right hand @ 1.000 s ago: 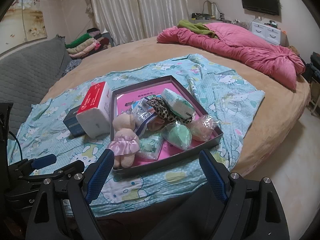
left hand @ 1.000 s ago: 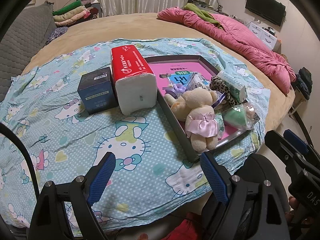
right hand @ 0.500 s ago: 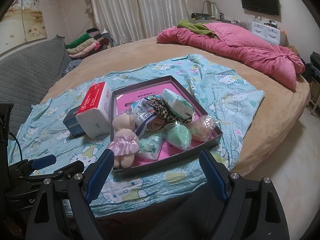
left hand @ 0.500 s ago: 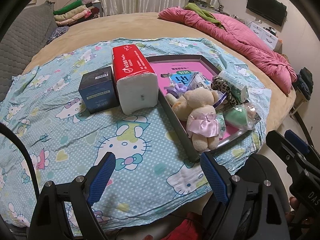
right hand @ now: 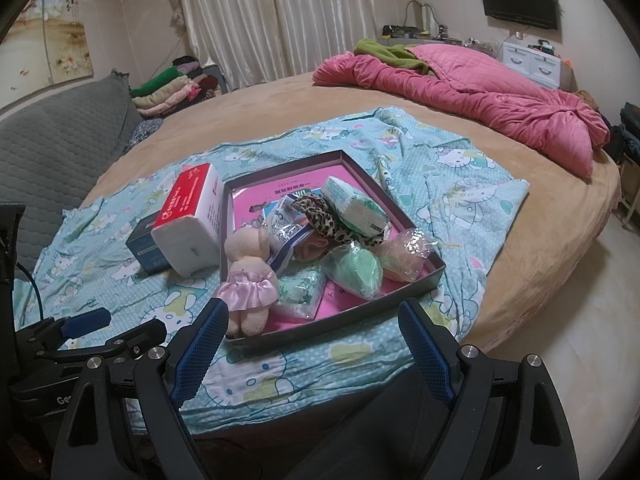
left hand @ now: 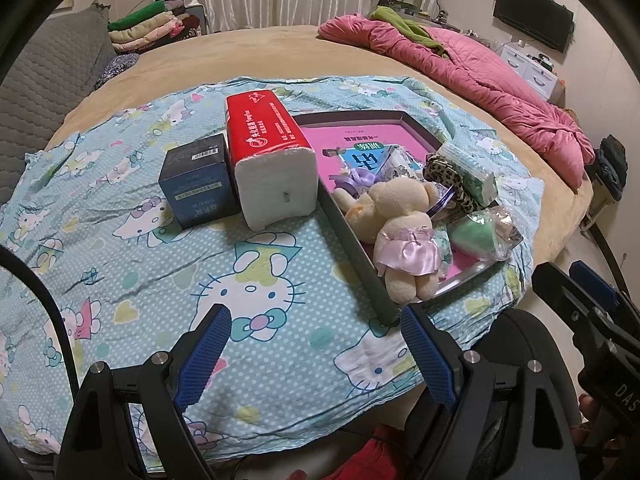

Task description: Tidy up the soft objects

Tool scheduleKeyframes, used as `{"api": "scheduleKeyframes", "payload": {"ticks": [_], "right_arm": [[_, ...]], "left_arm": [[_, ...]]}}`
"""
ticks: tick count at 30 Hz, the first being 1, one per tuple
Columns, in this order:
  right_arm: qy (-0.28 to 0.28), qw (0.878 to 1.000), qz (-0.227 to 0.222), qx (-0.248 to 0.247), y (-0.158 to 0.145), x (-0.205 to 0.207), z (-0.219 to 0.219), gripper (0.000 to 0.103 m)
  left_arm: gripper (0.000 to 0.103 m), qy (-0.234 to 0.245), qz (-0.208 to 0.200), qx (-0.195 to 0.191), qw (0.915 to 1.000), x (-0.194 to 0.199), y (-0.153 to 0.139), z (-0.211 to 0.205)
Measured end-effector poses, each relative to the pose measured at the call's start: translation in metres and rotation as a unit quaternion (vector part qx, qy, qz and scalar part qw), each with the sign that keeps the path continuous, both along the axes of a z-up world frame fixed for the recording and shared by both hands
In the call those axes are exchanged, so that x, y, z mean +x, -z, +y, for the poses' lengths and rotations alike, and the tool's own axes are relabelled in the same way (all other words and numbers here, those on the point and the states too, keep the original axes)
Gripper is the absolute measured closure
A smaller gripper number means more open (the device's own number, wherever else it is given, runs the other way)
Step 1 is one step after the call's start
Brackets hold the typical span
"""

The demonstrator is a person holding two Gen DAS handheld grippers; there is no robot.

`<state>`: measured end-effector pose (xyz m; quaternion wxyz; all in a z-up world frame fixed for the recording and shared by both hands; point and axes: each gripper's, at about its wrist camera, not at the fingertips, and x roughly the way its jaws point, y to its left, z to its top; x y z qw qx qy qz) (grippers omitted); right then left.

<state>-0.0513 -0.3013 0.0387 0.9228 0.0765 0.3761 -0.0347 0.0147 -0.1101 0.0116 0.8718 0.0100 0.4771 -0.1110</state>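
Shallow grey tray [right hand: 424, 278] with pink printed floor sits on a Hello Kitty sheet [left hand: 248, 280] spread over a round tan bed [right hand: 540, 216]. Tray contents, crowded toward its near half: cream plush bear [right hand: 250, 276] in a pink satin skirt, lying face-down at the near-left corner with its legs over the tray's rim; leopard-print fabric band [right hand: 326, 218] draped across the middle; green-and-white tissue pack [right hand: 354, 206] resting on the band's far side; two bagged soft items at the right, one green [right hand: 354, 272], one tan [right hand: 406, 256]; a flat clear packet with green print [right hand: 300, 294] beside the bear; a blue-and-white wrapped packet [right hand: 286, 222] behind the bear's head. Outside the tray, touching its left wall: red-topped pack of white tissue paper [left hand: 270, 154], and against that a dark blue box [left hand: 198, 180]. Left gripper [left hand: 316, 354] hovers low over the sheet's near edge, blue-padded fingers spread wide, nothing between them. Right gripper [right hand: 314, 346] sits just short of the tray's near rim, fingers likewise spread wide and holding nothing; the bear's feet lie close by its left finger [right hand: 200, 348].
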Motion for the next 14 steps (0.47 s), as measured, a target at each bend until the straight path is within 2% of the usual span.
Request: {"api": "scheduleKeyframes", "payload": {"ticks": [14], "right_arm": [[0.005,1.0,0.018,0.012,0.006,0.003,-0.005,0.015]], "left_arm": [[0.017,-0.009,0.012,0.002,0.9999,0.006,0.014,0.005]]}}
